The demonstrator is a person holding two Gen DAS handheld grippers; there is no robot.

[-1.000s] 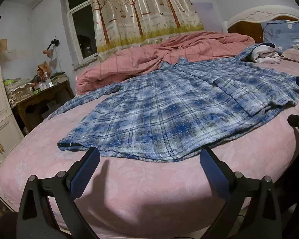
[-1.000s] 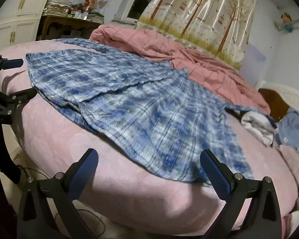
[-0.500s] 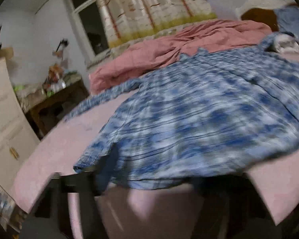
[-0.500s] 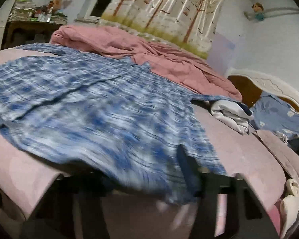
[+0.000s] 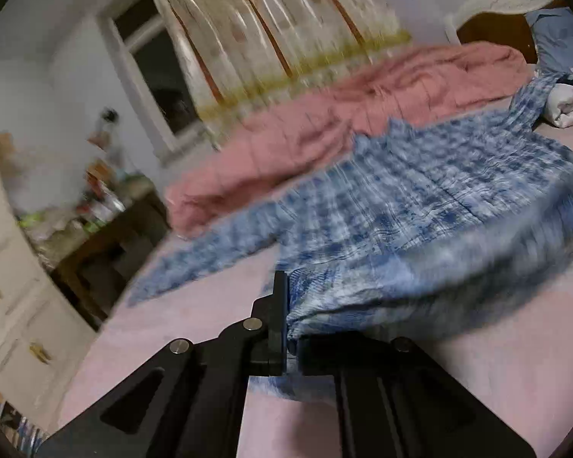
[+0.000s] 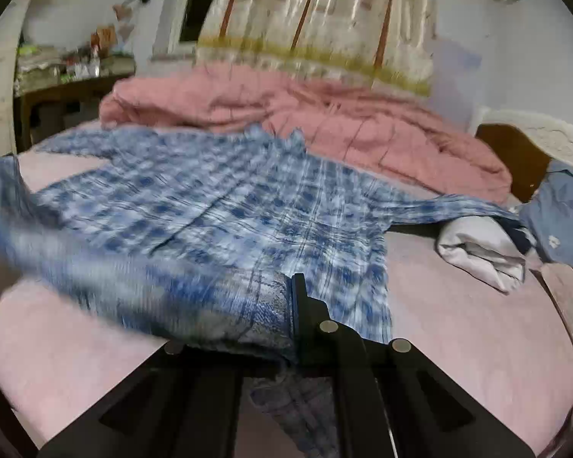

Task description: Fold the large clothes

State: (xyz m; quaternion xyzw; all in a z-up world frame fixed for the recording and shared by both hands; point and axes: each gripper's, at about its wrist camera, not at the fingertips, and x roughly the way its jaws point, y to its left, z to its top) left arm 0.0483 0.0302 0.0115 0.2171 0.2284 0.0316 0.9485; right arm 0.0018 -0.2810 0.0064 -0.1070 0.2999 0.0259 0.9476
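Note:
A large blue and white plaid shirt [image 5: 431,191] lies spread on the pink bed [image 5: 172,328], collar towards the far side. My left gripper [image 5: 288,305] is shut on the shirt's near hem at its left corner and holds it lifted off the bed. My right gripper [image 6: 290,305] is shut on the near hem at the right corner of the shirt [image 6: 225,206], also lifted. The hem between them hangs raised and blurred. One sleeve [image 5: 206,259] trails left; the other sleeve [image 6: 458,206] reaches right.
A rumpled pink quilt [image 5: 343,122] lies along the bed's far side by the curtain. A white folded garment [image 6: 481,248] and a blue pillow [image 6: 565,206] sit near the headboard [image 6: 515,152]. A cluttered wooden desk [image 5: 107,236] and white cabinet [image 5: 15,297] stand left.
Both grippers were open in front of the bed edge. They moved in, shut on the shirt's near hem, and lifted it towards the collar.

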